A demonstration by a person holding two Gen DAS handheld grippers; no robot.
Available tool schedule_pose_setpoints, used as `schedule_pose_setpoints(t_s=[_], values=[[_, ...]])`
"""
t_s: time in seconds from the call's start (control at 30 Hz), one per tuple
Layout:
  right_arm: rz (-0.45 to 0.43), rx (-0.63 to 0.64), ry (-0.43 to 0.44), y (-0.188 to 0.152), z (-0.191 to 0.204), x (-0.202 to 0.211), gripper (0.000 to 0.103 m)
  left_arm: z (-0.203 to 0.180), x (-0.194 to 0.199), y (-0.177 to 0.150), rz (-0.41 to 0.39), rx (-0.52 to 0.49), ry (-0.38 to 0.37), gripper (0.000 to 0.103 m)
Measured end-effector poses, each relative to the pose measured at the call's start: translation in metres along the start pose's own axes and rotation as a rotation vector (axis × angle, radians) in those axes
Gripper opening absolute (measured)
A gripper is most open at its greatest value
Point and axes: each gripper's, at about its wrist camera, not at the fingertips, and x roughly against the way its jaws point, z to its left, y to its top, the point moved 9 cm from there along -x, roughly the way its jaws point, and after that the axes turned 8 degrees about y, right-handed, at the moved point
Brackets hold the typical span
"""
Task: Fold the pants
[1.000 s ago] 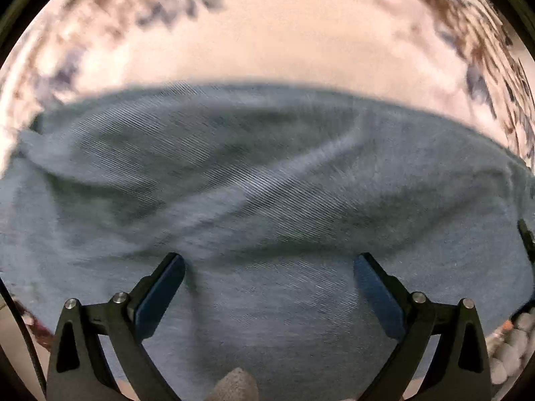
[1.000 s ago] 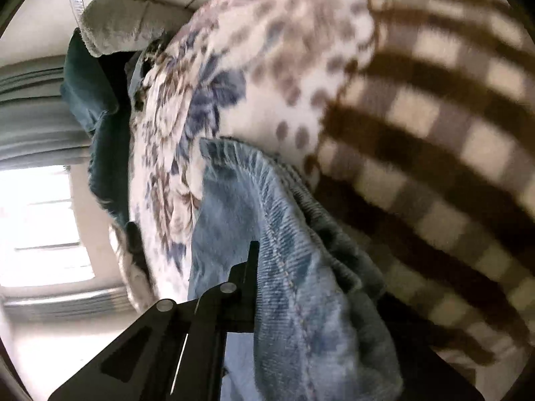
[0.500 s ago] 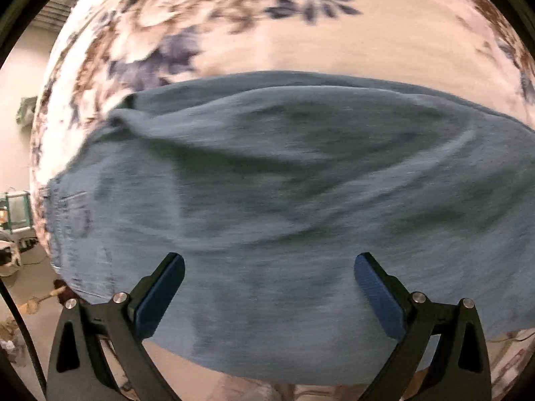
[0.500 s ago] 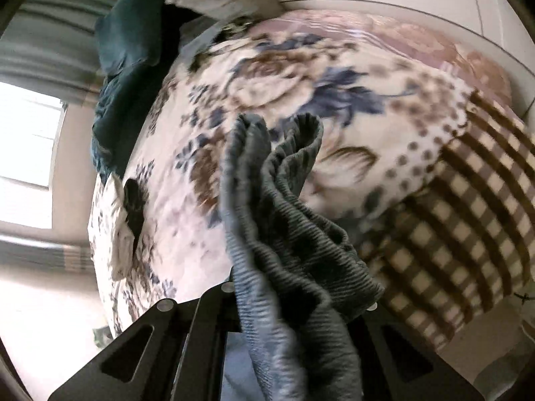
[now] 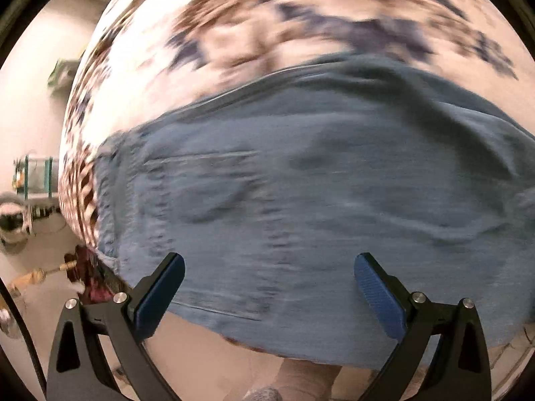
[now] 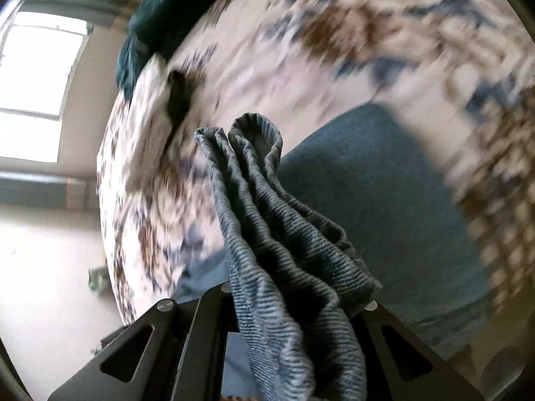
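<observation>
Left wrist view shows the pants [image 5: 317, 183] spread flat on the flowered blanket [image 5: 267, 26] of the bed, below the left gripper [image 5: 269, 284], whose fingers stand wide apart with nothing between them. Over at the right gripper [image 6: 294, 304], fingers are clamped tight on a bunched fold of denim; a dark green cloth [image 6: 157, 16] lies by the window [image 6: 36, 77].

Motion blur smears the floral bedspread [image 5: 267, 26] in both wrist views, so its pattern cannot be read. The pants [image 5: 301, 183] run off the right edge of the left wrist view, their seams and pocket soft. A bunched fold of the denim hides the fingertips of the right hand-held gripper [image 6: 294, 304]. Small items on the floor [image 5: 30, 200] stay unidentifiable
</observation>
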Motion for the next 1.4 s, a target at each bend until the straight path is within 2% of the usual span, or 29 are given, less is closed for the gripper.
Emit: schedule_pose_setpoints(t_s=[0.13, 0.27, 0.37, 0.4, 0.43, 0.47, 0.5, 0.6, 0.67, 0.73, 0.8, 0.83, 0.9, 0.97, 1.03, 1.13, 1.2, 1.23, 1.3, 1.4], values=[[0.079, 0.072, 0.000, -0.055, 0.026, -0.049, 0.007, 0.039, -0.025, 0.001, 0.033, 0.059, 0.013, 0.103], [0.197, 0.226, -0.040, -0.112, 0.048, -0.100, 0.008, 0.072, -0.044, -0.007, 0.062, 0.117, -0.008, 0.103], [0.301, 0.287, -0.129, -0.145, 0.044, -0.127, 0.021, 0.095, -0.055, -0.010, 0.088, 0.177, -0.053, 0.103], [0.332, 0.305, -0.140, -0.153, 0.044, -0.129, 0.035, 0.100, -0.057, -0.012, 0.097, 0.199, -0.073, 0.103], [0.358, 0.314, -0.132, -0.156, 0.047, -0.129, 0.054, 0.102, -0.056, -0.013, 0.101, 0.215, -0.092, 0.103], [0.394, 0.319, -0.101, -0.161, 0.054, -0.126, 0.064, 0.106, -0.056, -0.012, 0.103, 0.236, -0.123, 0.103], [0.417, 0.317, -0.070, -0.163, 0.060, -0.119, 0.074, 0.108, -0.054, -0.012, 0.101, 0.254, -0.152, 0.103], [0.439, 0.325, 0.012, -0.159, 0.078, -0.086, 0.075, 0.102, -0.041, -0.004, 0.087, 0.288, -0.276, 0.103], [0.419, 0.325, 0.005, -0.148, 0.079, -0.062, 0.075, 0.088, -0.030, 0.002, 0.081, 0.282, -0.352, 0.103], [0.398, 0.304, -0.047, -0.130, 0.063, -0.042, 0.075, 0.066, -0.019, 0.008, 0.081, 0.251, -0.428, 0.103], [0.361, 0.271, -0.159, -0.105, 0.030, -0.021, 0.075, 0.039, -0.009, 0.013, 0.083, 0.212, -0.490, 0.103], [0.352, 0.259, -0.185, -0.098, 0.020, -0.017, 0.075, 0.019, -0.004, 0.015, 0.085, 0.183, -0.536, 0.103], [0.322, 0.195, -0.268, -0.078, -0.017, -0.004, 0.075, -0.005, 0.001, 0.018, 0.072, 0.143, -0.562, 0.101], [0.300, 0.142, -0.291, -0.064, -0.041, 0.006, 0.075, -0.029, 0.008, 0.021, 0.041, 0.089, -0.567, 0.089], [0.289, 0.109, -0.307, -0.055, -0.059, 0.014, 0.075, -0.051, 0.013, 0.020, 0.014, 0.039, -0.572, 0.051], [0.283, 0.119, -0.323, -0.049, -0.070, 0.020, 0.075, -0.066, 0.005, 0.018, 0.013, -0.011, -0.527, 0.031], [0.290, 0.113, -0.323, -0.052, -0.074, 0.019, 0.075, -0.062, 0.004, 0.017, -0.004, -0.001, -0.506, 0.016], [0.290, 0.108, -0.326, -0.053, -0.075, 0.020, 0.075, -0.059, 0.005, 0.016, -0.002, 0.017, -0.521, 0.010], [0.301, 0.102, -0.311, -0.057, -0.077, 0.019, 0.075, -0.047, 0.014, 0.013, -0.003, 0.068, -0.566, 0.008], [0.306, 0.118, -0.307, -0.064, -0.073, 0.017, 0.075, -0.035, 0.025, 0.005, 0.015, 0.094, -0.592, 0.007]])
